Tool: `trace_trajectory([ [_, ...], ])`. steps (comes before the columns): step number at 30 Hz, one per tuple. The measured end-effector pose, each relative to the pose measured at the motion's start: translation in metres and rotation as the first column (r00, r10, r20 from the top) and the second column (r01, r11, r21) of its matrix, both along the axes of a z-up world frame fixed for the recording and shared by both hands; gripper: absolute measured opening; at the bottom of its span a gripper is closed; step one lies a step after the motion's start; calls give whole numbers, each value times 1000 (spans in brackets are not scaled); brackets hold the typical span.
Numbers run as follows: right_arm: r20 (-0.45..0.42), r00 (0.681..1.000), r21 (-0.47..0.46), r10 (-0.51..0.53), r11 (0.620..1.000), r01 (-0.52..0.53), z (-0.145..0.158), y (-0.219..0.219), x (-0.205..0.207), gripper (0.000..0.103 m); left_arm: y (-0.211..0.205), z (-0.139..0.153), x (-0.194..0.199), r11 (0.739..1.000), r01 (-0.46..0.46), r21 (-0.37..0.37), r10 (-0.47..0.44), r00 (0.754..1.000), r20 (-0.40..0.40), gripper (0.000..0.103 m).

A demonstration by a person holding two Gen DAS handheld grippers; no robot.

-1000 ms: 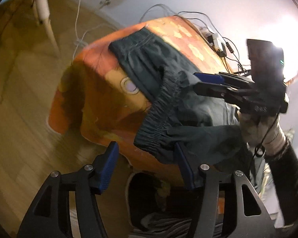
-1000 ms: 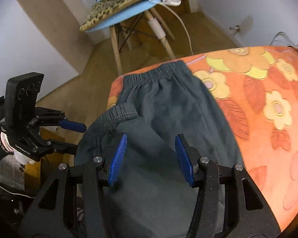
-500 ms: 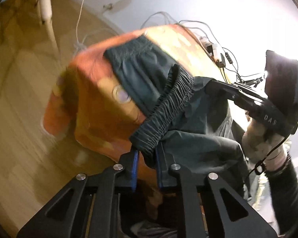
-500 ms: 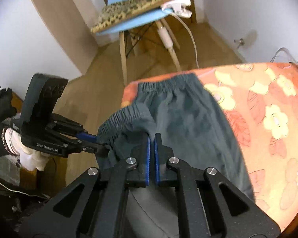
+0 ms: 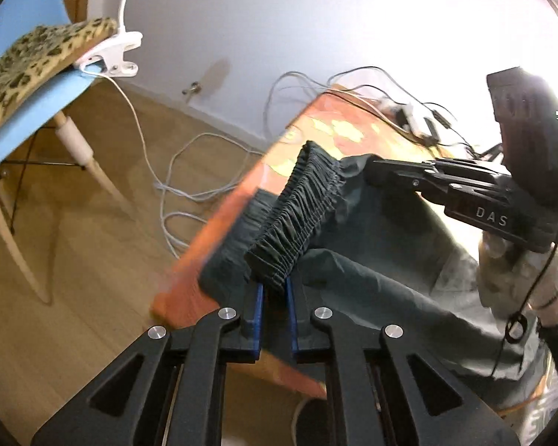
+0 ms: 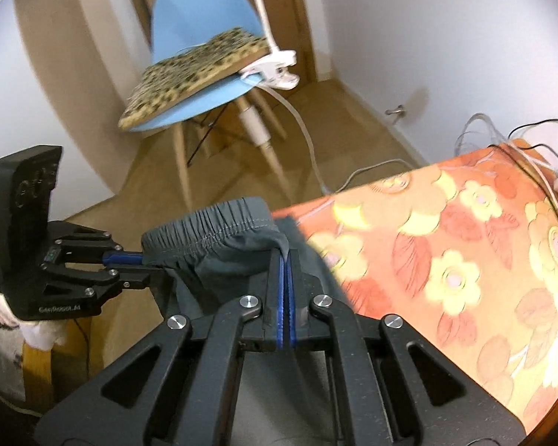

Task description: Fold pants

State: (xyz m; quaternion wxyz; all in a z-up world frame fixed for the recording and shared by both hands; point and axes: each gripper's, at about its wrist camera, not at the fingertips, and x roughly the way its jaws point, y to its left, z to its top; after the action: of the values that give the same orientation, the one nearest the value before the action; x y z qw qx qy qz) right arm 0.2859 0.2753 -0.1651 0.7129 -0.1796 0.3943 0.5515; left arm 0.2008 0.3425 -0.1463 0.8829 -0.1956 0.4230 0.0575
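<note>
Dark grey-green pants (image 5: 383,282) lie over the near end of a table with an orange flowered cloth (image 6: 446,260). My left gripper (image 5: 273,290) is shut on one end of the gathered elastic waistband (image 5: 297,219). My right gripper (image 6: 285,260) is shut on the other end of the waistband (image 6: 212,232). The waistband is lifted off the cloth and stretched between the two grippers. The right gripper shows in the left wrist view (image 5: 372,171), and the left gripper shows in the right wrist view (image 6: 145,264). The pants legs are mostly hidden below the grippers.
A blue chair (image 6: 201,33) with a leopard-print cushion (image 6: 189,74) and a white clip lamp (image 6: 275,70) stands on the wooden floor beyond the table. Cables (image 5: 189,182) trail on the floor and across the table's far end (image 5: 420,122). White walls behind.
Both grippers went from open to shut on the waistband, then lifted it off the cloth and carried it toward the table's far end.
</note>
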Motion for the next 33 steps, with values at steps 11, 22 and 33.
trace_trajectory([
  [11, -53, 998, -128, -13, 992, 7, -48, 32, 9, 2, 9, -29, 8, 1000, -11, -29, 8, 994, -106, 9],
  [22, -99, 970, 21, -223, 974, 226, 7, -60, 29, 55, 7, -17, -3, 999, -44, 17, 46, 989, -138, 37],
  [33, -55, 935, 60, -351, 933, 354, 54, -157, 14, 59, -44, 41, -16, 999, 36, 29, -35, 999, -25, 37],
])
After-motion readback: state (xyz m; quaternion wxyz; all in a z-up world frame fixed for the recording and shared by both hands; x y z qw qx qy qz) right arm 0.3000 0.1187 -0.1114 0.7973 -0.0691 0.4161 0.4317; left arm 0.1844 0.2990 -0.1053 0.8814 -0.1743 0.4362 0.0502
